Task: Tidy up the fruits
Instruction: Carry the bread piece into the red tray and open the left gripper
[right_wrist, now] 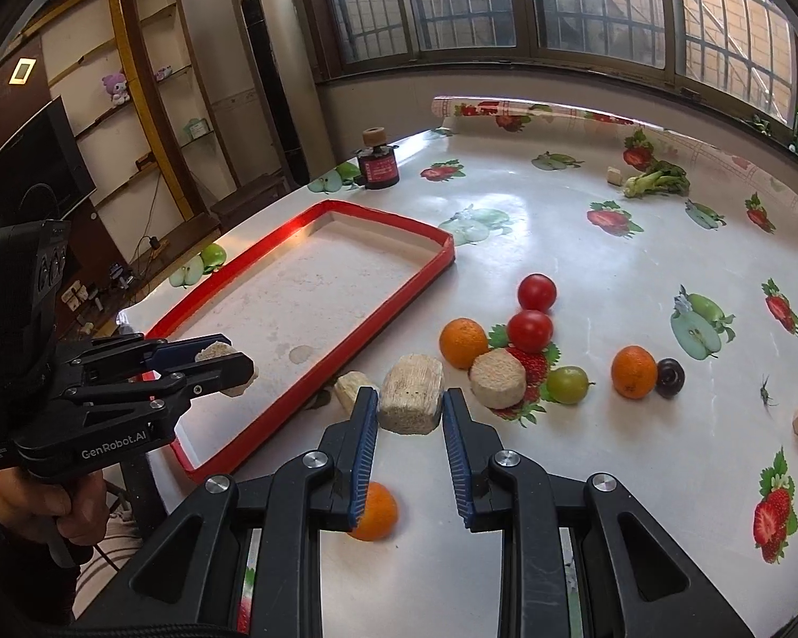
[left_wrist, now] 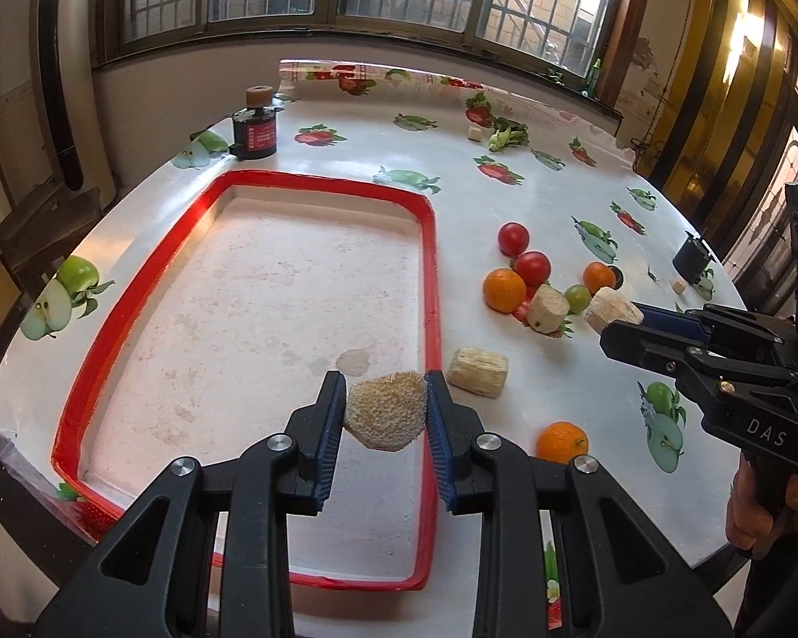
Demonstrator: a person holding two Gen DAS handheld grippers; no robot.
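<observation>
The pale fibrous chunk sits pinched in the left claw, hanging over the red-rimmed tray, just inside its near right rim, so a release drops it in. The second chunk is clamped in the right claw, still outside the tray, above the surface beside that same rim, long side upright between the pads. Left hand is nearer; both claws tilt steeply downward. Loose oranges and tomatoes wait farther from the tray.

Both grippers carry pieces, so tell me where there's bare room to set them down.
The red-rimmed tray floor is bare throughout. The table is also bare between the tray's far corner and the greens. It is crowded around the oranges and tomatoes.
</observation>
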